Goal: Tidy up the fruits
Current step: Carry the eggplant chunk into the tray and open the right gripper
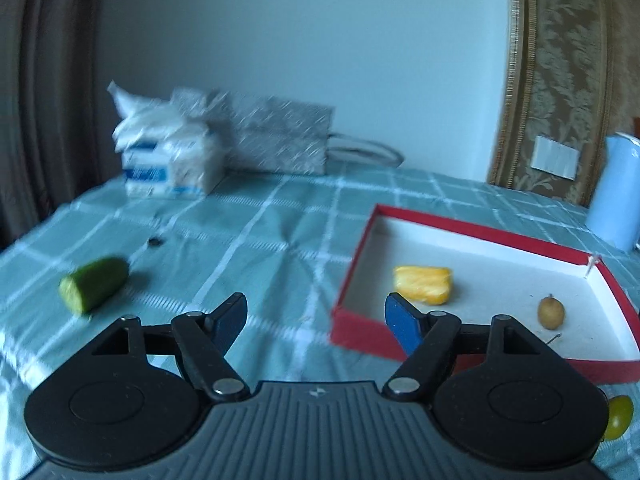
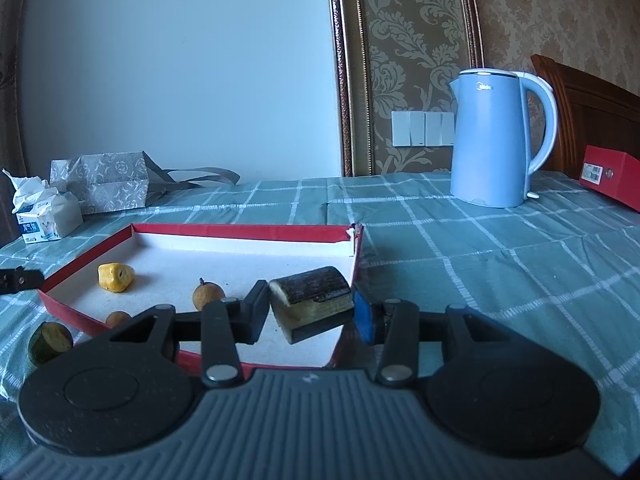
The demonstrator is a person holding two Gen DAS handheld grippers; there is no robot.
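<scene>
The right gripper is clamped on a dark-skinned fruit piece, above the red box's lower right corner. The left gripper is apart and empty; the cucumber piece lies at its left, long axis pointing up-right.

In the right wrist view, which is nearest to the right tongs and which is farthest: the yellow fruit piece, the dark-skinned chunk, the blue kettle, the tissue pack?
1. Dark-skinned chunk: held between the fingers of the right tongs, over the red tray.
2. Yellow fruit piece: inside the tray, left.
3. Blue kettle at back right and tissue pack at far left: too close to call.
</scene>
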